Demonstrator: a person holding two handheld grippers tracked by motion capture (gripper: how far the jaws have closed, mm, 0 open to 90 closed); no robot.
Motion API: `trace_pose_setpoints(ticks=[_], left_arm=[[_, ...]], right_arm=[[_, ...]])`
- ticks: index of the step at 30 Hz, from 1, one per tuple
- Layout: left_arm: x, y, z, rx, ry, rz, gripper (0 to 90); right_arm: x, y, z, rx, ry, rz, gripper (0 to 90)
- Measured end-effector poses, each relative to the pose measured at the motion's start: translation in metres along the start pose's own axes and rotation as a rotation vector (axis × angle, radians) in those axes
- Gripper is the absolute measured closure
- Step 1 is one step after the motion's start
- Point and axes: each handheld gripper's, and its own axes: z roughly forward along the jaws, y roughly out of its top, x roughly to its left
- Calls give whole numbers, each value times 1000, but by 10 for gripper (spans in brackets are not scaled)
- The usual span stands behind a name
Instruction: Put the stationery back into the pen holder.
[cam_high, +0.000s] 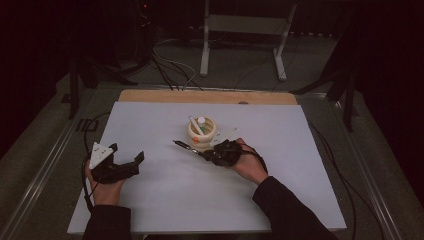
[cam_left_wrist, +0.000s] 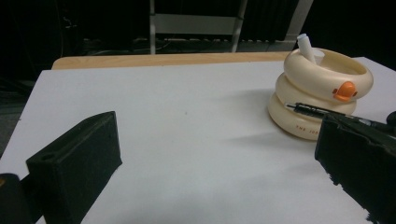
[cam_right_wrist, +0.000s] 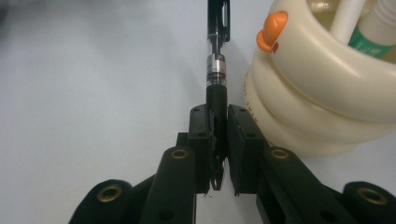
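A cream ring-shaped holder (cam_high: 202, 131) with an orange duck bill stands at the middle of the white table (cam_high: 150, 200). White sticks lean inside it. My right gripper (cam_high: 204, 153) is just in front of the holder and is shut on a black pen (cam_high: 186, 147), which points left and lies nearly level. In the right gripper view the jaws (cam_right_wrist: 218, 135) pinch the pen (cam_right_wrist: 217, 56) beside the holder (cam_right_wrist: 327, 93). My left gripper (cam_high: 127, 151) rests at the left, open, with nothing between its jaws. The left gripper view shows the holder (cam_left_wrist: 322, 93) and the pen's tip (cam_left_wrist: 308, 108) ahead to the right.
The holder contains a white stick (cam_right_wrist: 345, 18) and a green-labelled tube (cam_right_wrist: 378, 32). A wooden strip (cam_high: 207, 96) borders the table's far edge. Beyond it are cables and a white metal frame (cam_high: 242, 30) on the floor.
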Motion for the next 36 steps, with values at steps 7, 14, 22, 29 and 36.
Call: trace_pose_setpoints(ticks=[7,14,22,29,36], left_arm=[[0,0,0,0,0,0,7],[0,-1,1,3,0,1,7],[0,-1,1,4,1,1,7],[0,-1,1,3,0,1,7],[0,-1,1,2,0,1,7]], right_arm=[[0,6,-11,-29,5,7,815],[-2,9,-19,-53,9,30,815],[-4,18,-33,-64,-16,23,814],[-6,26,-40,-65,-24,13,815],[-7,35,-46,-54,-36,6,814]])
